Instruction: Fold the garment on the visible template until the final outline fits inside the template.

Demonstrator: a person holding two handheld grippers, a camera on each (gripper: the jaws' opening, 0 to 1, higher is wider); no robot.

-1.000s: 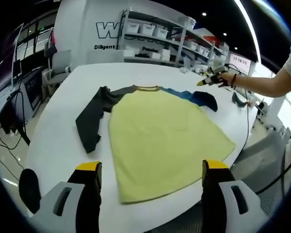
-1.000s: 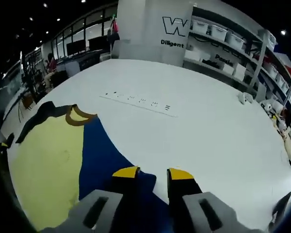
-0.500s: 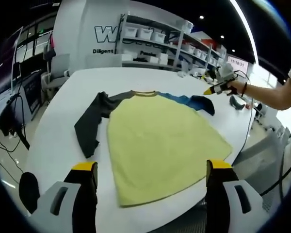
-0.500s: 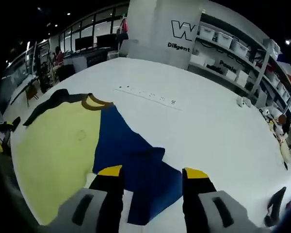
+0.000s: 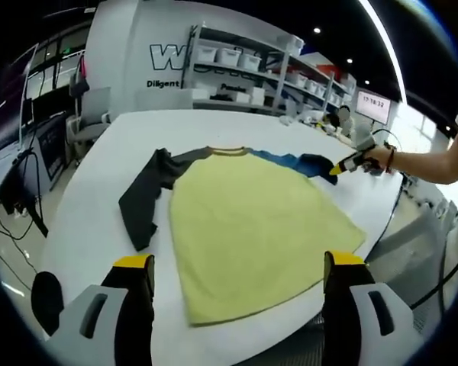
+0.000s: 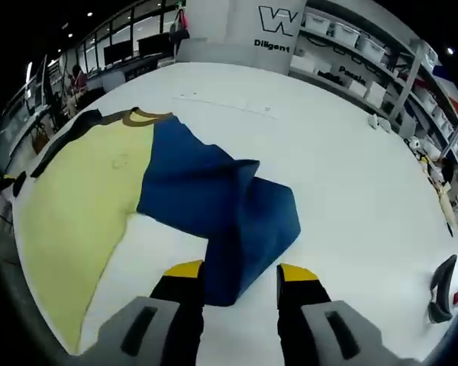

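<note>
The yellow-bodied shirt point(image 5: 252, 229) lies nearly flat on the white desk point(image 5: 91, 221), unfolded, blue sleeve point(image 6: 229, 213) crumpled before wide, empty right tongs point(image 6: 233, 272), left tongs point(image 5: 233, 263) wide too

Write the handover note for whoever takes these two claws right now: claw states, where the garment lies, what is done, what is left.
Left claw: open, empty, held back at the near edge of the white table, short of the shirt's hem.
Right claw: open, empty, at the cuff end of the blue sleeve; it also shows in the left gripper view by that sleeve.
Shirt: yellow body spread flat, collar on the far side. Blue sleeve lies folded over on itself beside the body. Dark sleeve trails out on the other side, bent and unfolded.
Done: nothing folded over the body.
Left: both sleeves in, then the body folds. I cannot make out a template outline.
</note>
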